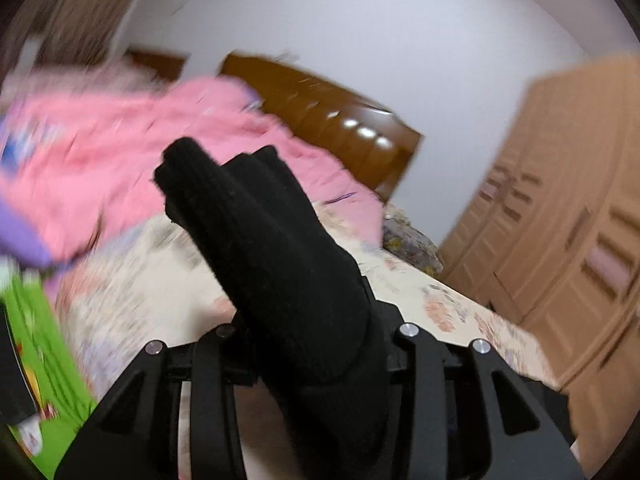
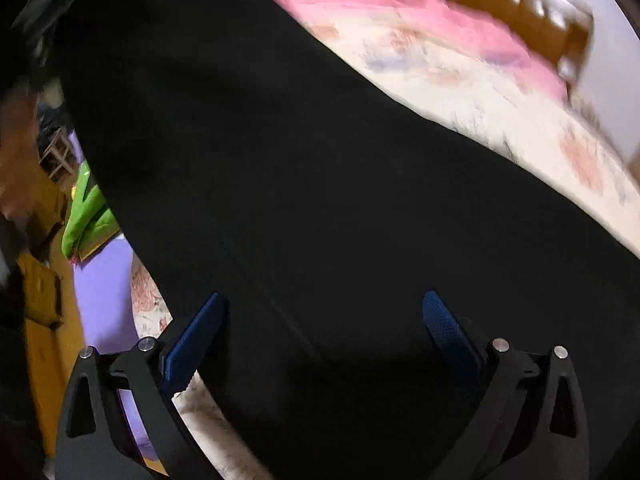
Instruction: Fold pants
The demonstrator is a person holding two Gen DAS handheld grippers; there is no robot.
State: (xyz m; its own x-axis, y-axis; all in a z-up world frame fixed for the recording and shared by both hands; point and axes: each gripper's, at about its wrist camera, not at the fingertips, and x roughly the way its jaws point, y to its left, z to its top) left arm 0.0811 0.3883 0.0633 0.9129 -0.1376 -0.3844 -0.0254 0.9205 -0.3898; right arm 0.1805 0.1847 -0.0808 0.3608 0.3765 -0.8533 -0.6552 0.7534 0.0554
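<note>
Two grippers: left gripper [image 1: 276,344] clamps black knit pants [image 1: 256,232] at centre frame; right gripper [image 2: 320,344] gapes; the bunched cloth may slip free.

The pants [image 1: 264,248] are black, soft and ribbed. A thick bunch of them rises between my left fingers, lifted above the bed and slanting up to the left. Before my right hand they [image 2: 320,200] spread as one broad dark sheet over the bedding.
</note>
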